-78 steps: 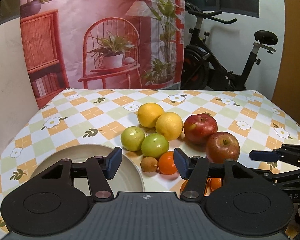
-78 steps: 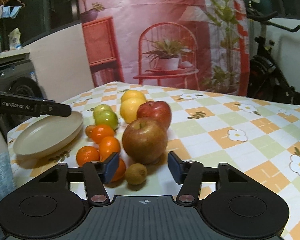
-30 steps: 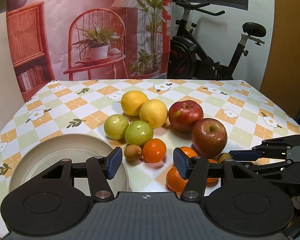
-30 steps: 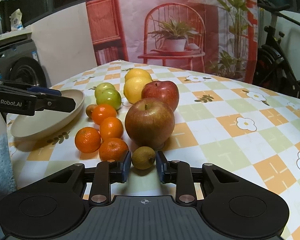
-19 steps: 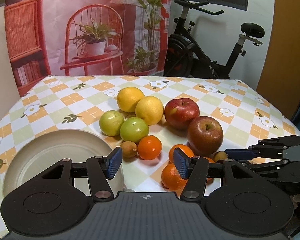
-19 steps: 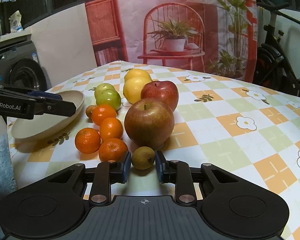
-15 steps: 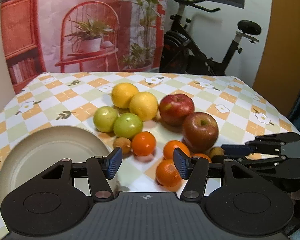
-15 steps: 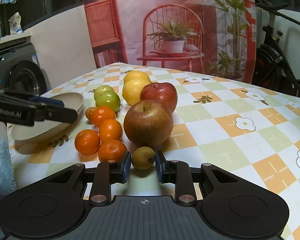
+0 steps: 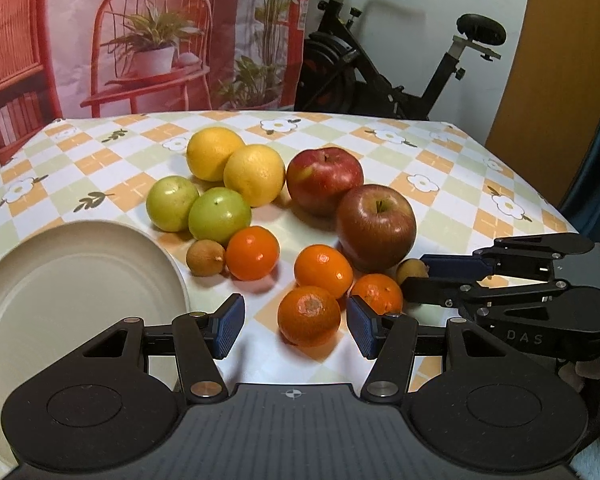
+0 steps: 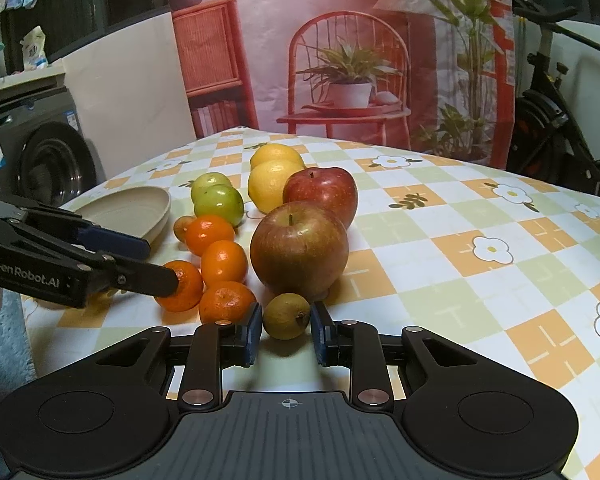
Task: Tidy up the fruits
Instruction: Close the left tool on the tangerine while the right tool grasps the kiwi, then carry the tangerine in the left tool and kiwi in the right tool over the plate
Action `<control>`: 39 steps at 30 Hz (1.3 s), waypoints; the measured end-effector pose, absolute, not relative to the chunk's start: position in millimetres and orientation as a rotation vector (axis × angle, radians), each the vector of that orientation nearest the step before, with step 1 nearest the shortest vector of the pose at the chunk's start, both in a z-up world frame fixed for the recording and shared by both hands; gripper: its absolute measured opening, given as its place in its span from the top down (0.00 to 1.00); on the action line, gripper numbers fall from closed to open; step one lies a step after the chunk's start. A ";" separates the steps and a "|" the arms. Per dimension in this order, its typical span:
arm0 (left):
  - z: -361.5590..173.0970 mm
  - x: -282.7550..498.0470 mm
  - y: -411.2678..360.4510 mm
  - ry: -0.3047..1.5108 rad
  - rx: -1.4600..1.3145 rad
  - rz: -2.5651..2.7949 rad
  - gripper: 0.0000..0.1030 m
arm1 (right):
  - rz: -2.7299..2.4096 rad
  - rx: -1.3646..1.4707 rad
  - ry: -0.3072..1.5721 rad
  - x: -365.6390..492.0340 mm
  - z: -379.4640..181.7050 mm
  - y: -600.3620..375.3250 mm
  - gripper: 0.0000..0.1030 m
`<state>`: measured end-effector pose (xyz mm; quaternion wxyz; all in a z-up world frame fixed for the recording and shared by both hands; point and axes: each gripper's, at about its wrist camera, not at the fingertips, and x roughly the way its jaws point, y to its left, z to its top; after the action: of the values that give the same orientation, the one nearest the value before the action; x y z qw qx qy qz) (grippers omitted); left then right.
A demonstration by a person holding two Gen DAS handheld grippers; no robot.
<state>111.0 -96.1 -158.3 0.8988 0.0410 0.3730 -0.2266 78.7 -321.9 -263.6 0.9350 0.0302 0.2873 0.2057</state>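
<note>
Fruit lies grouped on a checked tablecloth: two yellow citrus (image 9: 236, 162), two green apples (image 9: 196, 208), two red apples (image 9: 374, 226), several tangerines (image 9: 308, 314) and a brown kiwi (image 9: 205, 257). My right gripper (image 10: 286, 330) is shut on a second kiwi (image 10: 286, 316), in front of the nearer red apple (image 10: 298, 250); it also shows in the left wrist view (image 9: 416, 276). My left gripper (image 9: 296, 326) is open, with the nearest tangerine between its fingers, not touched. A beige plate (image 9: 60, 280) lies at the left.
A fabric backdrop (image 9: 140, 32) hangs behind the table. An exercise bike (image 9: 380, 60) stands beyond the far edge. A washing machine (image 10: 40, 152) stands left of the table. The table's right half (image 10: 480, 240) holds no fruit.
My right gripper has closed on the kiwi and stays there. My left gripper has moved right and forward, from over the plate to around the nearest tangerine.
</note>
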 end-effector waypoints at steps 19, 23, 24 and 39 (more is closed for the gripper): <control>-165.1 115.5 -99.0 0.805 0.073 -0.483 0.51 | 0.422 0.061 0.589 78.9 -263.6 -321.1 0.77; -166.9 116.3 -99.1 0.811 0.072 -0.485 0.51 | 0.422 0.061 0.590 78.9 -263.6 -321.1 0.77; -167.5 116.3 -99.2 0.812 0.072 -0.486 0.51 | 0.422 0.061 0.590 78.8 -263.5 -321.0 0.77; -164.8 113.5 -97.8 0.790 0.074 -0.493 0.62 | 0.422 0.061 0.588 78.7 -263.1 -321.0 0.77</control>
<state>113.5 -97.8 -164.8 0.8929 0.0359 0.3807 -0.2377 78.7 -321.0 -263.1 0.9348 0.0297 0.2874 0.2065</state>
